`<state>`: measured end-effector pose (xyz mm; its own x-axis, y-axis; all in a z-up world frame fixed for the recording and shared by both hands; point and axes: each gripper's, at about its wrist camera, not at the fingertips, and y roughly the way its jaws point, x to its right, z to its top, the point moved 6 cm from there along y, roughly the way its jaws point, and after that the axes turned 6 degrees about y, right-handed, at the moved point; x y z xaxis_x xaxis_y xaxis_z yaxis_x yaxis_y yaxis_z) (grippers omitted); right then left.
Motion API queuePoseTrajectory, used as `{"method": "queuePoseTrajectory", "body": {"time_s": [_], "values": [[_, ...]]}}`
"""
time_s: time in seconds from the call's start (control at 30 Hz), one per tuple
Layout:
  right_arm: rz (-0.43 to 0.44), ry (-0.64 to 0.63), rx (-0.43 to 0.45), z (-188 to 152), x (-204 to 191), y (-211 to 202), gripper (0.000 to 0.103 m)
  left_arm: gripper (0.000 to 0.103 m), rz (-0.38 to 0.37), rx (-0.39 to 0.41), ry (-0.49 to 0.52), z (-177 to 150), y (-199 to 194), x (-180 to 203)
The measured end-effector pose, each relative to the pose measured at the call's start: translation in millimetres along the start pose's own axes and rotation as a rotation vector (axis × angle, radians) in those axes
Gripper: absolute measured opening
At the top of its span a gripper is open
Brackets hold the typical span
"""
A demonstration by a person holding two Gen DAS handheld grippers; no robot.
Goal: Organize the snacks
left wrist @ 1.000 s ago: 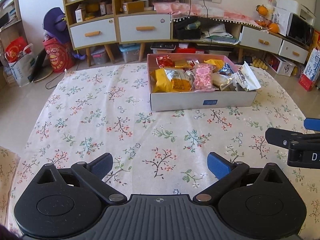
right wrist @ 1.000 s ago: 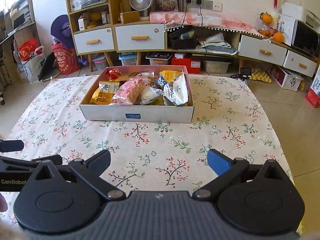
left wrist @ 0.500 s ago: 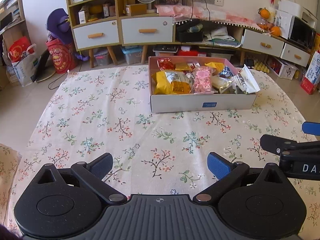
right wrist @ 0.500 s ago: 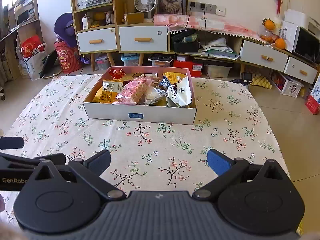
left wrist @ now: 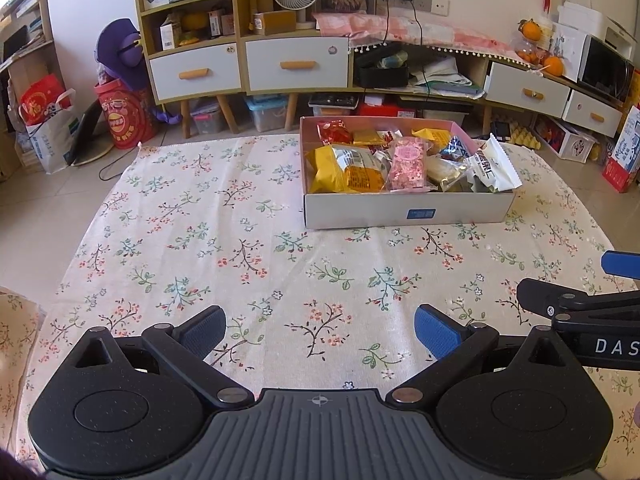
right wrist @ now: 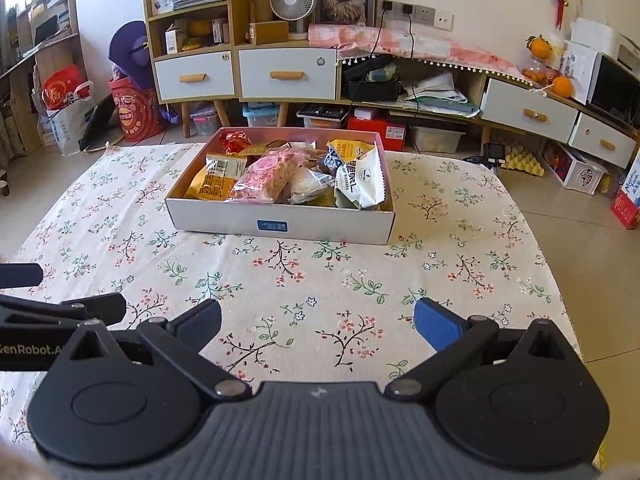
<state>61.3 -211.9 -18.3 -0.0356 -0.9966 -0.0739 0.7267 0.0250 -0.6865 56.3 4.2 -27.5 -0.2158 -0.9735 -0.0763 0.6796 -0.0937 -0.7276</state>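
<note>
A shallow white cardboard box (left wrist: pixel 408 212) (right wrist: pixel 280 222) with a pink inside stands on the floral tablecloth at the far side. It holds several snack packets: a yellow bag (left wrist: pixel 344 166) (right wrist: pixel 218 178), a pink packet (left wrist: pixel 408 158) (right wrist: pixel 266 176), a white packet (left wrist: pixel 494 166) (right wrist: pixel 360 180) and a red one (left wrist: pixel 334 130) (right wrist: pixel 236 140). My left gripper (left wrist: pixel 320 330) is open and empty, over the near cloth. My right gripper (right wrist: pixel 318 322) is open and empty too, beside it; its side shows at the right edge of the left wrist view (left wrist: pixel 580 308).
The floral tablecloth (left wrist: pixel 200 232) (right wrist: pixel 460 248) covers the table between the grippers and the box. Behind the table stand low cabinets with drawers (left wrist: pixel 296 64) (right wrist: pixel 286 74), storage bins and bags on the floor (left wrist: pixel 124 116).
Both grippers have lifted and tilted slightly, so the box sits a little lower in both views. Both stay open and empty.
</note>
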Motion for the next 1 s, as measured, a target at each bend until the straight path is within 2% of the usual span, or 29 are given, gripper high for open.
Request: {"method": "queuePoseTrajectory", "body": {"time_s": [1.0], "values": [[-0.002, 0.006, -0.003, -0.1, 1.6, 0.0, 0.103, 0.101, -0.003, 0.008, -0.003, 2.5, -2.1, 1.3]]}}
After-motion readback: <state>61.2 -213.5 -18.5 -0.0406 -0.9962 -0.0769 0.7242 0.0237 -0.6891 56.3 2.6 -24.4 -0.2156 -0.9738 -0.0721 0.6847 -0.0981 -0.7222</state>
